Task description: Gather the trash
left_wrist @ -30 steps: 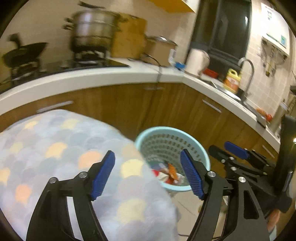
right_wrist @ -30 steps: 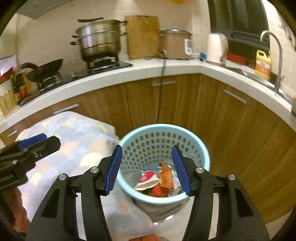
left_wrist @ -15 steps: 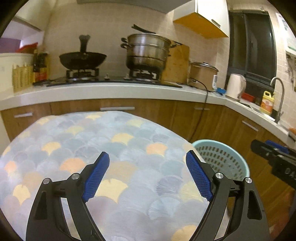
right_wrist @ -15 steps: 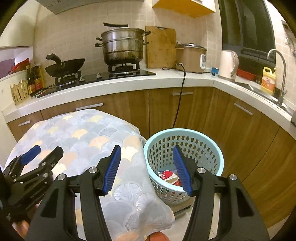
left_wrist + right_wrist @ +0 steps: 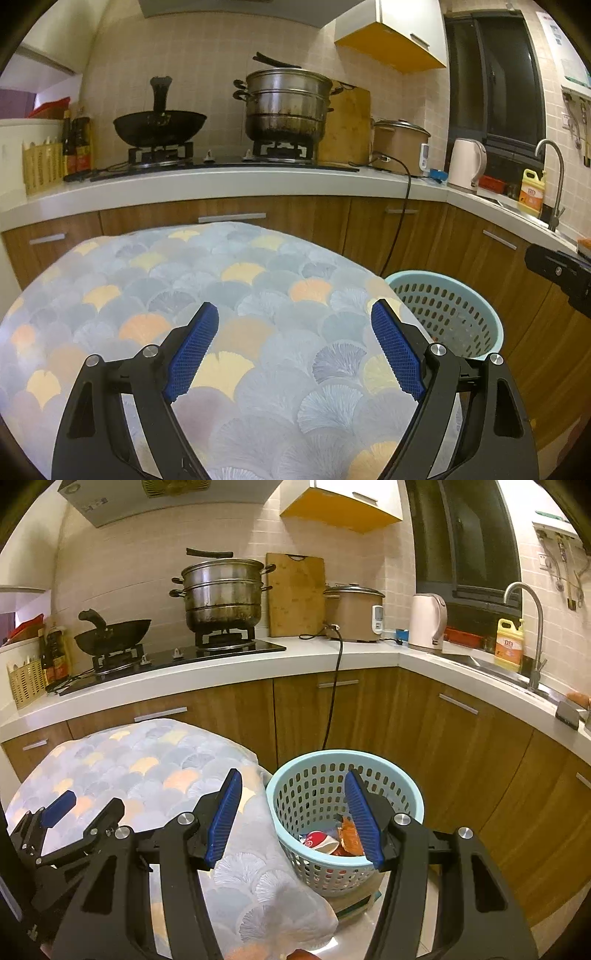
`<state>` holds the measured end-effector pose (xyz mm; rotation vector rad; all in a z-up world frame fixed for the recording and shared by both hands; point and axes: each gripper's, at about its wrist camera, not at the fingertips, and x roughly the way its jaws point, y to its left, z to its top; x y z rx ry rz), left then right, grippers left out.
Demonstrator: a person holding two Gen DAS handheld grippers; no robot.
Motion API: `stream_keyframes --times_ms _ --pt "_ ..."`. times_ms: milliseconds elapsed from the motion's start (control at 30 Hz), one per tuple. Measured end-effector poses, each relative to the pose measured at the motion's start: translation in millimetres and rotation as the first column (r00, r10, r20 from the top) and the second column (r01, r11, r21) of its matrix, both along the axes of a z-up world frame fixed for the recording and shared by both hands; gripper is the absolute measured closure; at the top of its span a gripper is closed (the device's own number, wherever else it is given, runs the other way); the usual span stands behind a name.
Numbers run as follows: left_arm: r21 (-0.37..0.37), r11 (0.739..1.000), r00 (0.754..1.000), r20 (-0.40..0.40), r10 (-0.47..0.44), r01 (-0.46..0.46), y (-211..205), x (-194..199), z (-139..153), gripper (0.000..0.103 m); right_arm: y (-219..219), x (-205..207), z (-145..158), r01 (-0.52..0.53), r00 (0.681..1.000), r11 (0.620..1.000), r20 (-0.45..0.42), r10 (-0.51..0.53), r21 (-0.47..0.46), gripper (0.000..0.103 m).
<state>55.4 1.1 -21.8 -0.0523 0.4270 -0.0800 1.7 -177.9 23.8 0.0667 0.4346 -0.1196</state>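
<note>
A light blue perforated trash basket stands on the floor beside the table; it also shows in the left wrist view. Crumpled wrappers and a red-and-white packet lie in it. My right gripper is open and empty, held above the table's right edge and the basket's near rim. My left gripper is open and empty over the tablecloth; it also shows at the lower left of the right wrist view. No trash shows on the table.
A table with a scale-patterned cloth fills the foreground. Behind run wooden cabinets and a white counter with a wok, a steamer pot, a rice cooker, a kettle and a sink tap. A black cord hangs down.
Both grippers have pulled up and back from the basket. The left one has swung left over the table. Both stayed open and empty.
</note>
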Motion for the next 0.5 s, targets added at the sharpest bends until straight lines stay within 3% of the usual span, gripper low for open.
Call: stream_keyframes --times_ms 500 --pt "0.039 0.999 0.999 0.0 0.034 -0.034 -5.9 -1.8 -0.4 0.016 -7.1 1.3 -4.2 0.025 1.0 1.0 -0.013 -0.025 0.018 0.044"
